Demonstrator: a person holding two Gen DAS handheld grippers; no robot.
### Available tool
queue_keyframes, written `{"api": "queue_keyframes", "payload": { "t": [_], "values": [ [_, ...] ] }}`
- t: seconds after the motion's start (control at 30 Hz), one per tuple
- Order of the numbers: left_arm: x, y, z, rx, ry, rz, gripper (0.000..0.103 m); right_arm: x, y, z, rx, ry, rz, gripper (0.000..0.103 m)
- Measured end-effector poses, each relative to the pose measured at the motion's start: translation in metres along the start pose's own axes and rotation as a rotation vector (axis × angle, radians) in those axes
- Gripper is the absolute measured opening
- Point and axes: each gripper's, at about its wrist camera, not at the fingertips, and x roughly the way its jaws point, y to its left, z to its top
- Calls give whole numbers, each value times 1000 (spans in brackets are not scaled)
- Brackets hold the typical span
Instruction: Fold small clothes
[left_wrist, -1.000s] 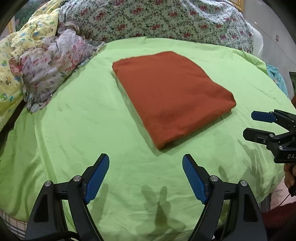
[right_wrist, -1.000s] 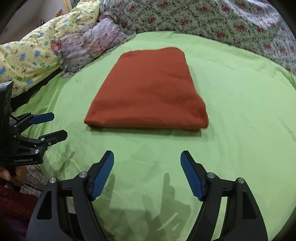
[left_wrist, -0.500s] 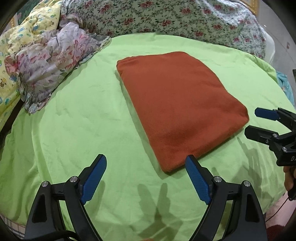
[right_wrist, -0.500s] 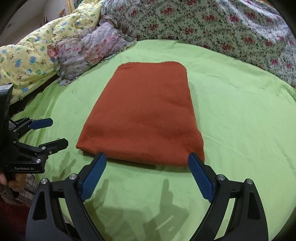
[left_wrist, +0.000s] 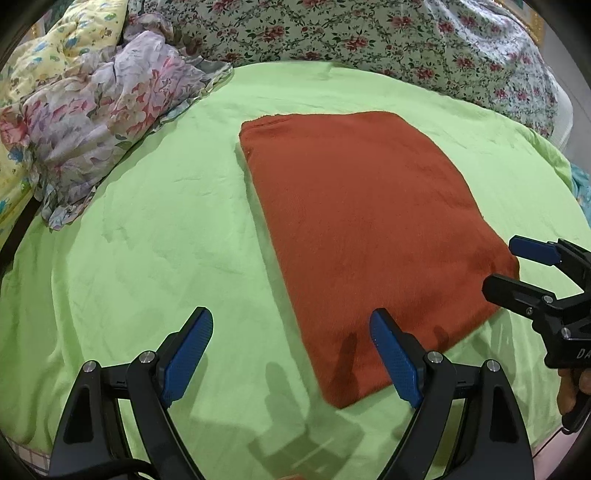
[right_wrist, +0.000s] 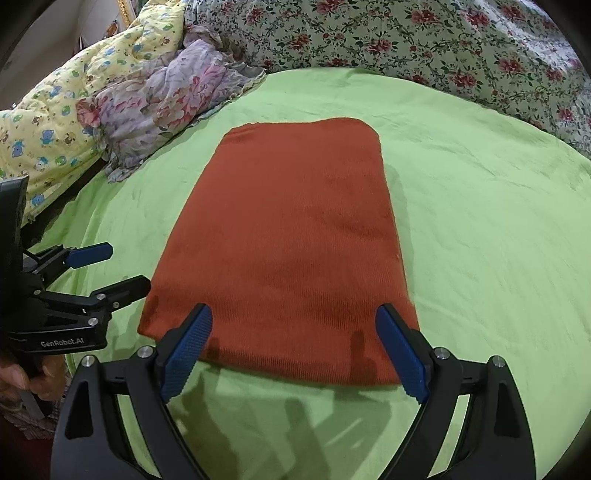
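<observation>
Both sets of blue fingers stand wide apart and empty. The left gripper (left_wrist: 291, 356) frames the near left corner of the folded rust-red cloth (left_wrist: 362, 229); the right gripper (right_wrist: 293, 349) straddles its near edge at lower centre. The cloth lies flat on the green sheet (right_wrist: 480, 229) of the bed. A crumpled floral garment (left_wrist: 99, 125) and yellow quilt (right_wrist: 48, 125) sit upper left, clear of it. Both grippers have come closer than a second ago, their fingers having just widened.
</observation>
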Motion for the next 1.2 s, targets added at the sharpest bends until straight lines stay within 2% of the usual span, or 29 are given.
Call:
{"api": "queue_keyframes", "payload": {
  "t": [0.67,0.83,1.2],
  "values": [
    [24,-14,22,60,118,86,87,22,-22,23,53,74,30,90],
    [25,-14,27,58,122,87,87,27,-23,32,49,105,35,90],
    [27,-9,32,36,125,81,87,31,-20,40,33,110,51,90]
  ]
}}
